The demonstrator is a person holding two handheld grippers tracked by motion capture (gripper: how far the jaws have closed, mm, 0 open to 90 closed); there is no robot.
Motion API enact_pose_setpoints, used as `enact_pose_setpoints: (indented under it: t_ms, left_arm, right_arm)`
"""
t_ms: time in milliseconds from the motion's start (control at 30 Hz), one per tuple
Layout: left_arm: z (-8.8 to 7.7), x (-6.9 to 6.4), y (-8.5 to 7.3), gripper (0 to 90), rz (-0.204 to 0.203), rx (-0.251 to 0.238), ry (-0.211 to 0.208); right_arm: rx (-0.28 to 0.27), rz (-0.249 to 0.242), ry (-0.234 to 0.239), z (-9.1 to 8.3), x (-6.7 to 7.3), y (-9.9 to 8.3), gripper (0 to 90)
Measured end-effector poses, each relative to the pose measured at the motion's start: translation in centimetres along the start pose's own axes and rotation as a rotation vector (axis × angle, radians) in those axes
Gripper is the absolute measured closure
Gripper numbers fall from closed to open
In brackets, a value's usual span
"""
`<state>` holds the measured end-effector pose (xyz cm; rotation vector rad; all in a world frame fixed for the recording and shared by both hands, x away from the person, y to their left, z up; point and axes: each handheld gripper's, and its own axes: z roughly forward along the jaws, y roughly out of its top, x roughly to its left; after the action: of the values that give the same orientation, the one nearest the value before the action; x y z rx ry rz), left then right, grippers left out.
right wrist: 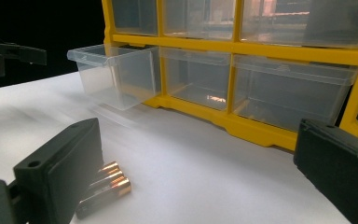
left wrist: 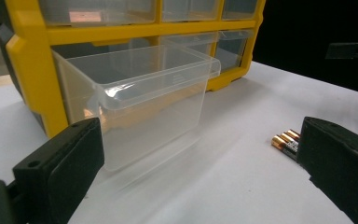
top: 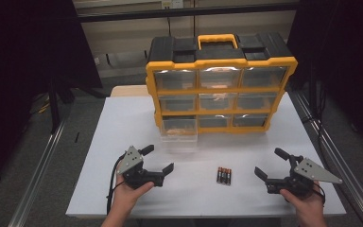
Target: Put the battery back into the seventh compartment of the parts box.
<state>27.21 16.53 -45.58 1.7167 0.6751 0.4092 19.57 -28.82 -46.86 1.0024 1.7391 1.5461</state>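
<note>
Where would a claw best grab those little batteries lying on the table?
Probably from above, pinching across the batteries over their long sides near the middle. They lie flat, side by side on the white table, ends pointing toward the organizer, so an end grip would likely slip.

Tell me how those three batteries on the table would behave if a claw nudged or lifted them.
The batteries are smooth cylinders lying side by side on the flat white table, so a sideways nudge would probably roll them apart. They look rigid and likely dense for their size. Their slick casings might slip between the right claw's flat jaws, which stand open nearby.
</note>
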Motion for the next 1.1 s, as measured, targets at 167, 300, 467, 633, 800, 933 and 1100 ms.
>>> enact_pose_setpoints:
  t_ms: [167, 300, 467, 633, 800, 933, 1100]
  left_arm:
    - [0.9, -0.5, 0.2, 1.3, 0.003, 0.002, -0.017]
    - [1.4, -0.7, 0.4, 1.4, 0.016, 0.007, -0.032]
    - [2.4, -1.4, 0.7, 1.7, 0.002, -0.003, -0.053]
    - [3.1, -1.8, 0.8, 1.7, 0.018, 0.012, -0.066]
    - [3.9, -2.2, 0.8, 1.8, 0.009, 0.017, -0.090]
    - [4.6, -2.7, 0.8, 1.8, 0.008, 0.023, -0.084]
    - [5.4, -3.3, 0.8, 1.8, 0.006, 0.031, -0.100]
  right_arm:
    - [0.002, -0.002, 0.001, 0.0, 0.1, 0.0, 1.0]
    - [-0.001, -0.004, 0.006, 0.1, 0.1, 0.0, 1.0]
    - [0.000, -0.002, 0.001, 0.0, 0.0, 0.1, 1.0]
    - [-0.001, -0.002, 0.004, 0.0, 0.1, 0.1, 1.0]
    - [-0.003, -0.007, 0.008, 0.1, 0.0, 0.1, 1.0]
    - [0.001, -0.008, 0.007, 0.1, 0.1, 0.1, 1.0]
    - [0.004, -0.007, 0.010, 0.1, 0.1, 0.1, 1.0]
